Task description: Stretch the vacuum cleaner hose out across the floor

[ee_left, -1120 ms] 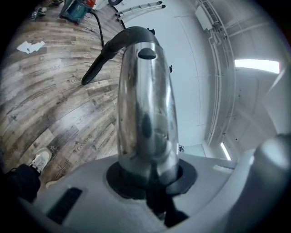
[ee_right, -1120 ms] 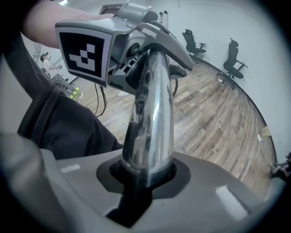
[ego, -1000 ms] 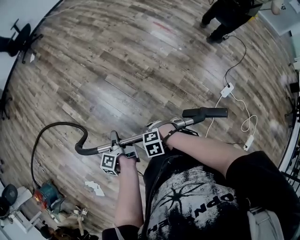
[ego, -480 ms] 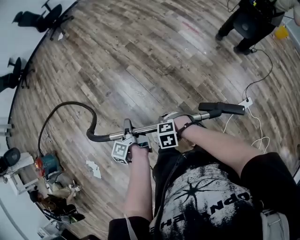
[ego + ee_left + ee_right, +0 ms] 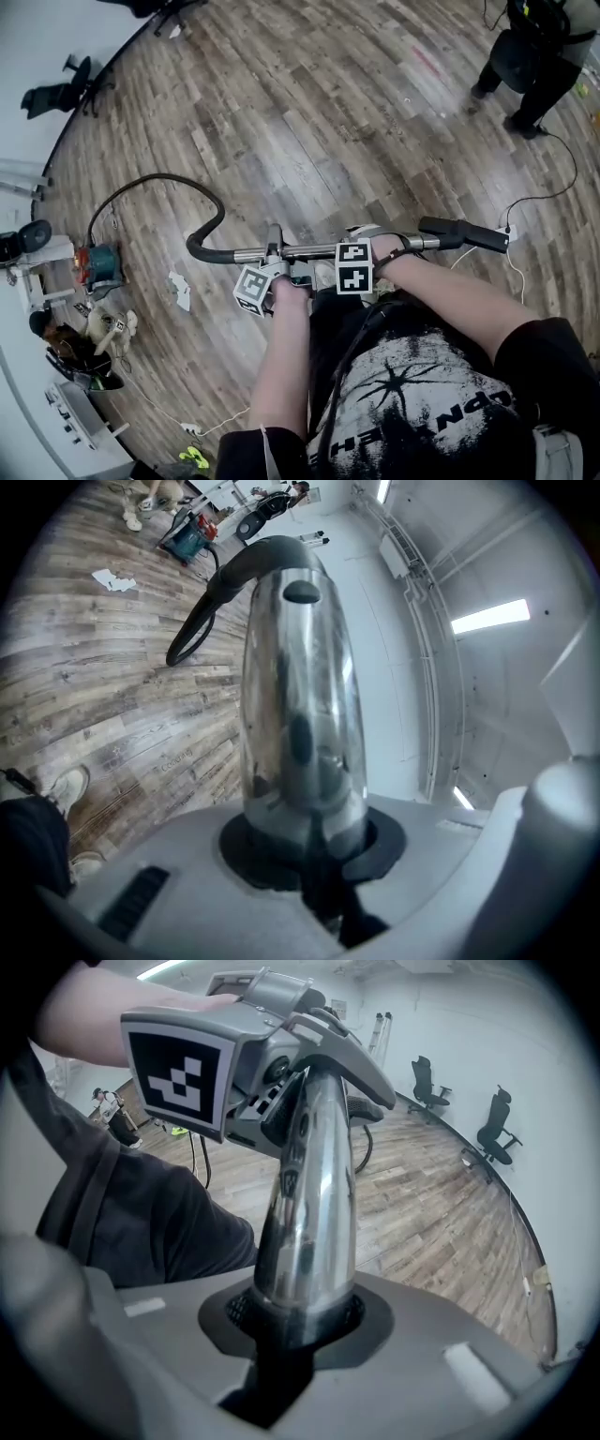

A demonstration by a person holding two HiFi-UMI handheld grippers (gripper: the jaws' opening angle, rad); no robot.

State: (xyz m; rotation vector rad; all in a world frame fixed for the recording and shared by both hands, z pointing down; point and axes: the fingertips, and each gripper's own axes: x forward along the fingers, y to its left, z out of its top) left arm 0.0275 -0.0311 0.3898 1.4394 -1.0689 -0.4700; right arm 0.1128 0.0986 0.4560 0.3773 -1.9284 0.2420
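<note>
Across the middle of the head view a chrome vacuum wand [image 5: 314, 250] lies level, with a black nozzle [image 5: 464, 233] at its right end. A black hose [image 5: 167, 179] leaves the wand's left end, arcs up and runs left down to the blue vacuum cleaner [image 5: 98, 267] on the floor. My left gripper [image 5: 273, 255] is shut on the wand near the hose end. My right gripper [image 5: 371, 247] is shut on it further right. In the left gripper view the wand [image 5: 300, 696] rises from my left gripper [image 5: 314, 855], with the hose [image 5: 199, 622] beyond. The right gripper view has the wand [image 5: 305, 1213] in my right gripper [image 5: 289, 1327].
A person in black [image 5: 532, 58] stands at the top right. White cables and a power strip [image 5: 511, 231] lie at the right. Office chairs [image 5: 58, 95] stand at the upper left. A paper scrap [image 5: 180, 290] and clutter with a person [image 5: 67, 352] are at the lower left.
The view has swung round, so the vacuum cleaner and hose arc now sit higher at the left. Both grippers keep hold of the wand, which stays level.
</note>
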